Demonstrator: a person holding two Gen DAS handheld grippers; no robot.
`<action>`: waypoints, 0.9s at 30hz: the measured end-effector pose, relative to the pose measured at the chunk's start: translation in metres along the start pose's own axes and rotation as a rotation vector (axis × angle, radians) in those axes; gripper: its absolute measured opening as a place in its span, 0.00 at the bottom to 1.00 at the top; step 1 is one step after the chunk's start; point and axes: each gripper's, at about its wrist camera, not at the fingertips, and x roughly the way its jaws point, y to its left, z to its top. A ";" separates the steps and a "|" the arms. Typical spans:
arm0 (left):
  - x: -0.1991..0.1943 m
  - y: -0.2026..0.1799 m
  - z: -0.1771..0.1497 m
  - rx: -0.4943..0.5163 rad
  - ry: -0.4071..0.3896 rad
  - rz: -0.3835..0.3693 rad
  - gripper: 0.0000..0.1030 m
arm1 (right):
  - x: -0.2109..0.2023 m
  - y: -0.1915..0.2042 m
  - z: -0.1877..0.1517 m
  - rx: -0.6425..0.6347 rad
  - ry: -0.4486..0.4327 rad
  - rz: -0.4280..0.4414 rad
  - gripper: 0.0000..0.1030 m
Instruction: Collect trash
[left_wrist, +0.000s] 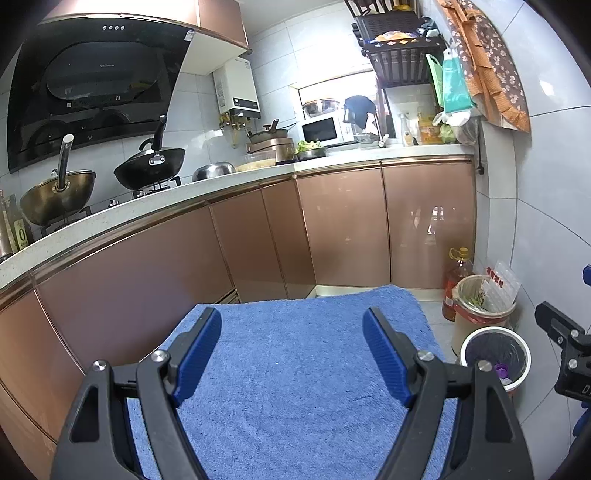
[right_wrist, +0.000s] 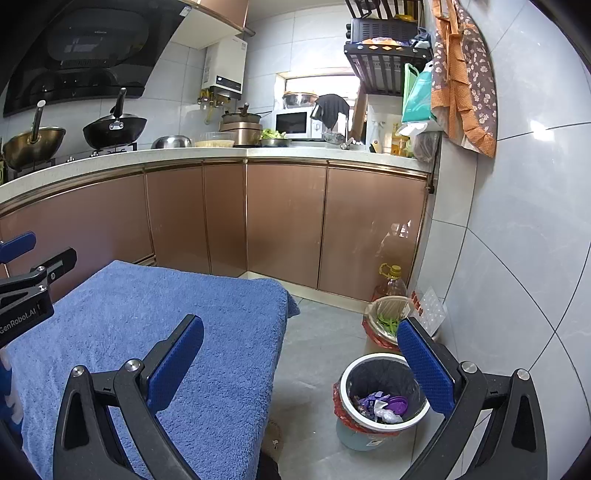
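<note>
A white trash bin (right_wrist: 382, 397) with a dark liner stands on the floor at the lower right; purple wrappers and a purple lid lie inside it. The same bin (left_wrist: 495, 356) shows at the right of the left wrist view. A blue towel (left_wrist: 295, 369) covers a raised surface with nothing on it. My left gripper (left_wrist: 291, 325) hovers open over the towel, nothing between its fingers. My right gripper (right_wrist: 301, 334) is open too, spanning the towel's right edge (right_wrist: 273, 332) and the bin, holding nothing.
A second bin (right_wrist: 388, 321) with green scraps stands behind the first, next to an oil bottle (right_wrist: 391, 280) by the tiled wall. Copper cabinets (right_wrist: 284, 221) run behind, under a counter with woks, pots and a microwave. Grey floor (right_wrist: 314, 350) lies between towel and bins.
</note>
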 end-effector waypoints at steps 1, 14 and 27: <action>0.000 0.000 0.000 0.001 0.002 -0.001 0.76 | 0.000 0.000 0.000 -0.001 0.000 0.000 1.00; 0.003 -0.003 -0.002 -0.005 0.017 -0.018 0.76 | 0.002 -0.003 0.001 0.003 0.005 0.003 1.00; 0.000 -0.001 -0.002 -0.019 0.018 -0.034 0.76 | -0.003 -0.003 0.004 0.002 -0.007 -0.002 1.00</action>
